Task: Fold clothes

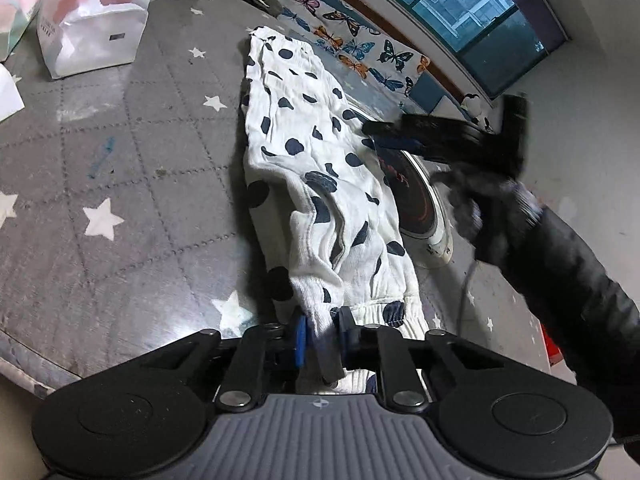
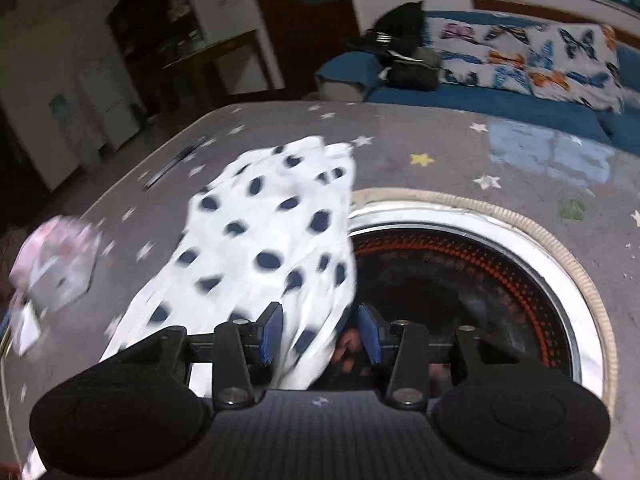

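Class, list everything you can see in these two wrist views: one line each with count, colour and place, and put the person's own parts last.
Garment: one, white with dark blue spots, lying lengthwise on the table.
Table cover: one, grey with stars.
Round cooktop: one, black with white rim, set into the table beside the garment.
Tissue packs: at least two, white and pink, far corner.
Butterfly cushion: one, white, multicoloured, on blue sofa.
Left gripper: shut on the garment's waistband.
Right gripper: open, over the garment.
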